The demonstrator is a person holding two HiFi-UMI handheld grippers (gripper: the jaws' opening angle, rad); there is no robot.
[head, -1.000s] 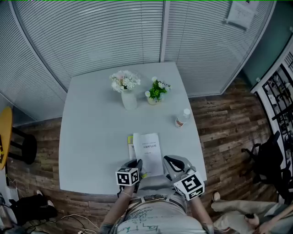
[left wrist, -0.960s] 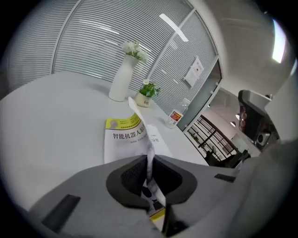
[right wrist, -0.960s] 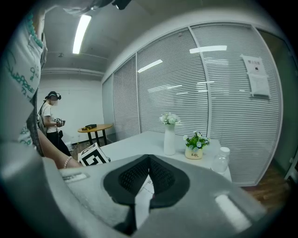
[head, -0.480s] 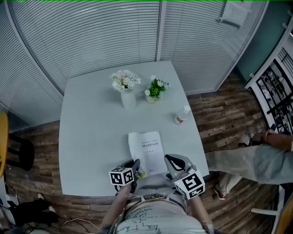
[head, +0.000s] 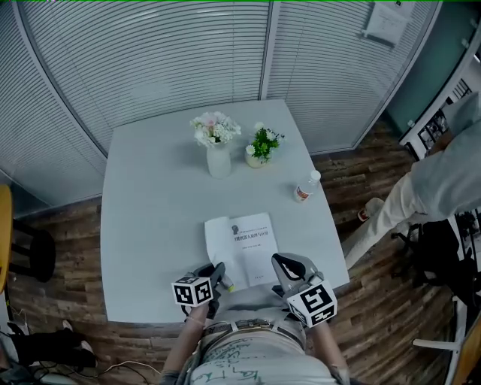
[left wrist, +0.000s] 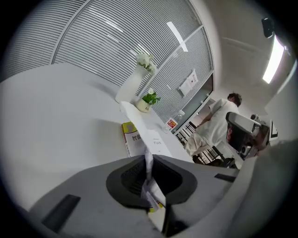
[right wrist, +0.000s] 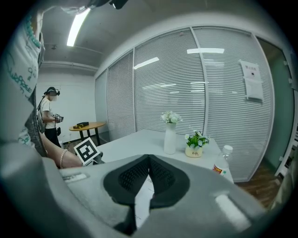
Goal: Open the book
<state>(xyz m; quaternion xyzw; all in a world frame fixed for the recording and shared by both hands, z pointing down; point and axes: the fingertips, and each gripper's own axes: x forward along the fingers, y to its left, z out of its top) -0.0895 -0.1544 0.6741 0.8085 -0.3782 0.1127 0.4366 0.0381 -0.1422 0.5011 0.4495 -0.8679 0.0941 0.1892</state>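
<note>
White table [head: 150, 203] is seen from the head view with the book [head: 242, 248] laid well short of the vase [head: 219, 159]; its light, floppy cover [left wrist: 153, 197], best taken at the edge, is pinched by the left gripper [left wrist: 147, 160]; the right gripper [right wrist: 148, 160] is closed, empty.

Office meeting room, glass-partitioned.
Slatted blinds [head: 150, 68] are covering the glazed partition walls on all sides, and a printed notice [head: 383, 21] is hanging on one pane. A plain white table [head: 150, 225] is standing on a wood-plank floor [head: 368, 301], carrying a vase of flowers [head: 216, 147], a small potted plant [head: 261, 147] and a water bottle [head: 304, 187]. A strip light [right wrist: 77, 25] is glowing in the ceiling. Further off, a person [right wrist: 46, 123] is standing by a round table [right wrist: 88, 125]; a passer-by [head: 436, 180] is walking near a black office chair [head: 440, 259].
</note>
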